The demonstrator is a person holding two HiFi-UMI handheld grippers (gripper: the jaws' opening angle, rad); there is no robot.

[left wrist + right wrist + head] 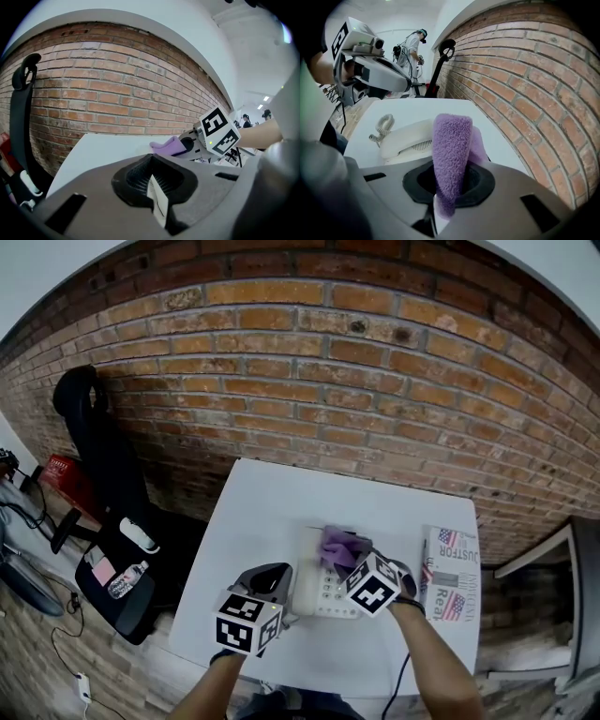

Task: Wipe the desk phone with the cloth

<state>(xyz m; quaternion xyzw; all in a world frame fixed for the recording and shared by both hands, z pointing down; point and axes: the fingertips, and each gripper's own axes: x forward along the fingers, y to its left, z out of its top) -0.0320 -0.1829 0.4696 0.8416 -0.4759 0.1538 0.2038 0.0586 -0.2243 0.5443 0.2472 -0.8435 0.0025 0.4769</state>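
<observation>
White corded desk phone [322,589] on a white table [262,512]. Fluffy purple cloth [450,150] pinched in right gripper [444,199], over the phone. Left gripper [153,190] jaws together, empty, beside the phone.

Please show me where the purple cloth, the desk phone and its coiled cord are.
purple cloth [451,150], right gripper view, the fold between the jaws
desk phone [405,139], right gripper view, its handset
coiled cord [383,127], right gripper view, its coils
</observation>
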